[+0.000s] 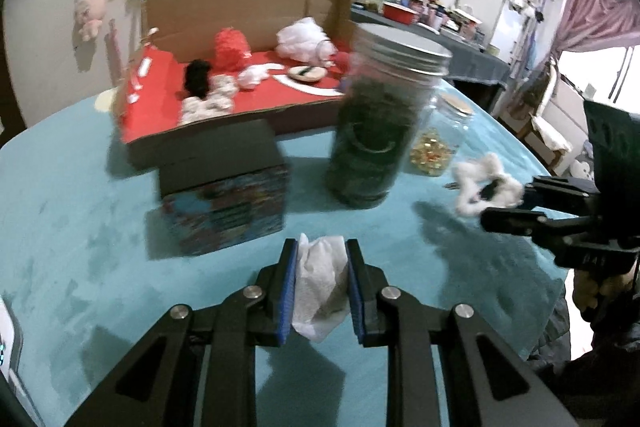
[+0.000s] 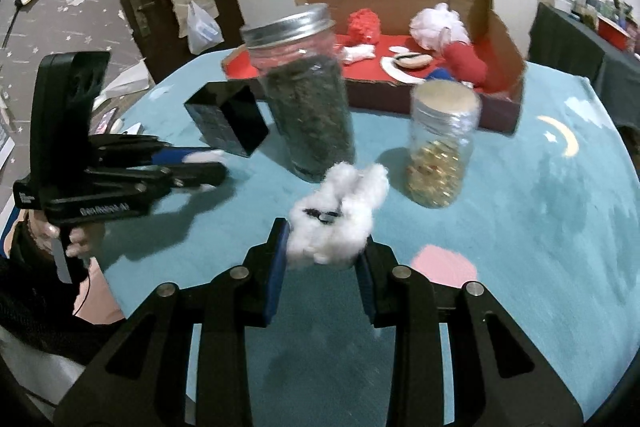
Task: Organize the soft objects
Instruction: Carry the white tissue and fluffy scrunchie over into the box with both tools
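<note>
The left tool (image 1: 321,283) is clamped on a crumpled white tissue (image 1: 320,287), which fills the gap between its blue pads and hangs a little below them, above the teal worktop (image 1: 100,247) near its front edge. The right tool (image 2: 323,267) pinches a fluffy white scrunchie (image 2: 340,215) with a small dark piece at its middle; the scrunchie bulges up past the fingertips, held clear of the worktop.

Just beyond both tools, near the worktop's middle, stands a tall glass jar of dark green stuff (image 1: 374,131) with a silver screw lid. Beside it, toward the right edge, is a smaller clear jar of gold pieces (image 2: 440,147). On the other side of the tall jar, toward the left edge, sits a black-topped box (image 1: 224,195) with colourful printed sides.

At the far edge lies an open cardboard box with a red lining (image 1: 248,15). Inside it rest a red pouf (image 1: 230,47), a white mesh pouf (image 1: 302,37), a black fuzzy item (image 1: 196,77) and patterned scrunchies (image 1: 212,101).
</note>
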The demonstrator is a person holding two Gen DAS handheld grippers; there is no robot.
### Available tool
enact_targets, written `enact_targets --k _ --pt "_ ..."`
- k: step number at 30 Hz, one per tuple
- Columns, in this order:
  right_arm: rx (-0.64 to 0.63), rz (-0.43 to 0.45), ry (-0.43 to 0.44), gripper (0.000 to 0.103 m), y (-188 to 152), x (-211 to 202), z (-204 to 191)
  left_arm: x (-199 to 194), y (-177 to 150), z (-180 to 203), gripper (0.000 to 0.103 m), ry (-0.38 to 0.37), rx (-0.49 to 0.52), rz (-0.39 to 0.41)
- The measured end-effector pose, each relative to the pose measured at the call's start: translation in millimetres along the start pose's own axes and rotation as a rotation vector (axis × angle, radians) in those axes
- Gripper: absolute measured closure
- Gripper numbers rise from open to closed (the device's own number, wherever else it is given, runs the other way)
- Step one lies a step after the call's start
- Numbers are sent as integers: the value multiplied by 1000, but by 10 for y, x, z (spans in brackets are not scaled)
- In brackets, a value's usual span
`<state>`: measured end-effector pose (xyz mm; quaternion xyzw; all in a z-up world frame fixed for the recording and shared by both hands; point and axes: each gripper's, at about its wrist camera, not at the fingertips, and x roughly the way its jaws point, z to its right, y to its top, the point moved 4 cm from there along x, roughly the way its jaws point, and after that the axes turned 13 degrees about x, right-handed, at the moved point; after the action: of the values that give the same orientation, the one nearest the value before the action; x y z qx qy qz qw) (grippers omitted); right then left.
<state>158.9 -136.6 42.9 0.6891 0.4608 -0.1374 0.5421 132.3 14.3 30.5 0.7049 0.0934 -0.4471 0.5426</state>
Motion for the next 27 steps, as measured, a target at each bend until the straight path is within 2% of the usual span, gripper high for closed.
enact_targets --k 15,27 --pt "91 37 -106 73 11 -256 550 -223 -258 -697 79 126 -117 -17" --pt "75 34 -158 73 183 -213 885 -51 -126 -1053 79 137 -34 -23"
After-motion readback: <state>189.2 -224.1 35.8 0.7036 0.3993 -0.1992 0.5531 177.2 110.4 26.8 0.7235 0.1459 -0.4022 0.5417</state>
